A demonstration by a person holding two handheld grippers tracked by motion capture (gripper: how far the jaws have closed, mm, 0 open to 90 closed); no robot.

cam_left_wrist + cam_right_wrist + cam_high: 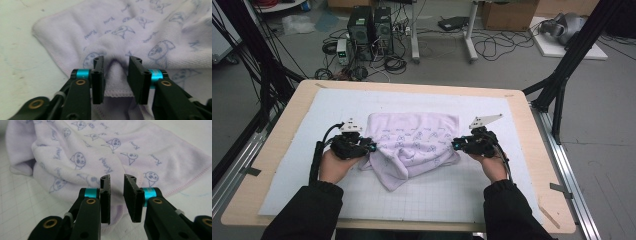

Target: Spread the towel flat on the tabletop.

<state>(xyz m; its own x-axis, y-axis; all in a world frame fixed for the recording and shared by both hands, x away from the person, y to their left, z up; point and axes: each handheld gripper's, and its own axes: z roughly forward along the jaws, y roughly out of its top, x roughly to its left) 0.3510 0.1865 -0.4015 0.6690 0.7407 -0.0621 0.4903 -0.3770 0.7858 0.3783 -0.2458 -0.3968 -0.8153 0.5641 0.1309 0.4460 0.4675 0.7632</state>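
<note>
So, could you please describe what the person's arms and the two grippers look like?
Black sleeves cover both forearms. The left gripper and right gripper are black, with flat black jaws, turquoise collars, brass-coloured pivots, a grey three-cornered plate on top and a trailing black cable.

sleeves: black, long, gathered at the cuffs, one on each forearm
left hand-held gripper point(371, 147): black body, grey three-cornered plate on top, black cable looping back along the wrist
right hand-held gripper point(455, 145): black body, grey three-cornered plate on top, black cable trailing beside the hand
jaws: two flat black bars, small screw holes near the tips
joints: turquoise metal collars, brass-coloured rivets on black linkage arms
</note>
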